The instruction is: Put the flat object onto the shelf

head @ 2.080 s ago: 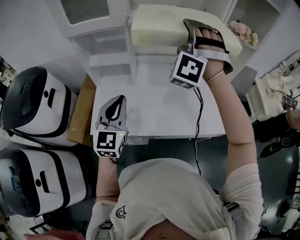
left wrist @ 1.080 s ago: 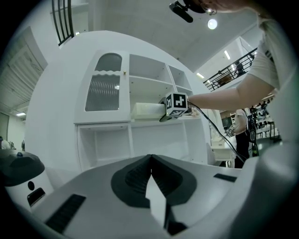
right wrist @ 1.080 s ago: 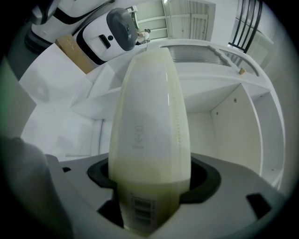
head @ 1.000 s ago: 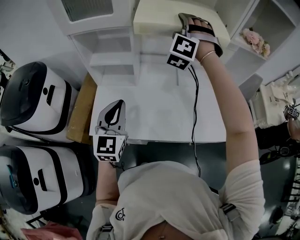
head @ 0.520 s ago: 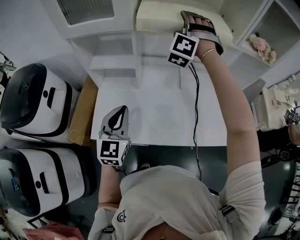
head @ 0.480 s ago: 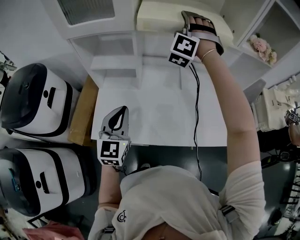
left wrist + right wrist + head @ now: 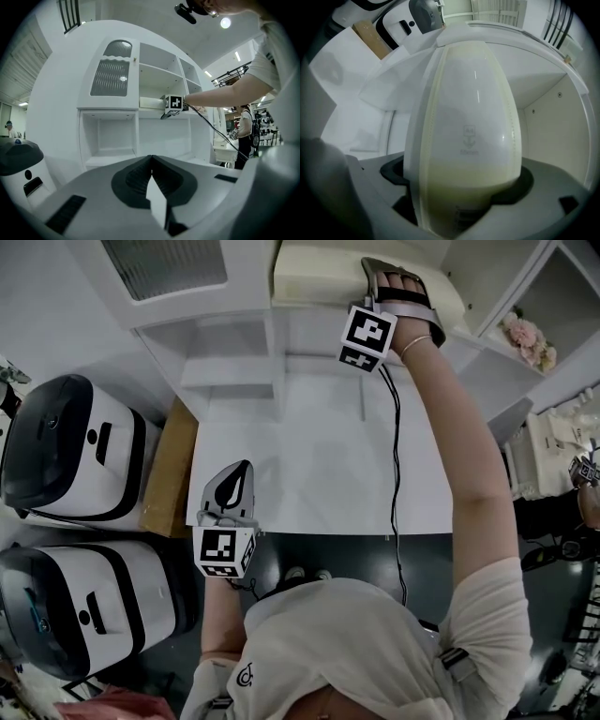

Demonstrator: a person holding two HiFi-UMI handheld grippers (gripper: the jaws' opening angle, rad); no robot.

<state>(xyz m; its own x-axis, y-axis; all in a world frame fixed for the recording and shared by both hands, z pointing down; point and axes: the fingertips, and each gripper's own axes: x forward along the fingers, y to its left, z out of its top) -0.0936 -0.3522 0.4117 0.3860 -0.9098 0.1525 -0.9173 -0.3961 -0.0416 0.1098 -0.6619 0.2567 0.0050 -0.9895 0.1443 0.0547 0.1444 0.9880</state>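
Upper centre: right gripper (image 7: 382,273), jaws just been opening, loose around cream flat pad (image 7: 314,273) on shelf (image 7: 314,313); left gripper (image 7: 239,470) clenched, empty; white appliances (image 7: 66,460), cardboard box (image 7: 171,470) at left.

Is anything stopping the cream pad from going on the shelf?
No, nothing visible blocks it. The cream pad already lies on the shelf, between the jaws of the right hand-held gripper, which have just been opening.

right gripper (image 7: 375,270) jaws just opening around flat object (image 7: 314,273); left gripper (image 7: 240,471) closed.
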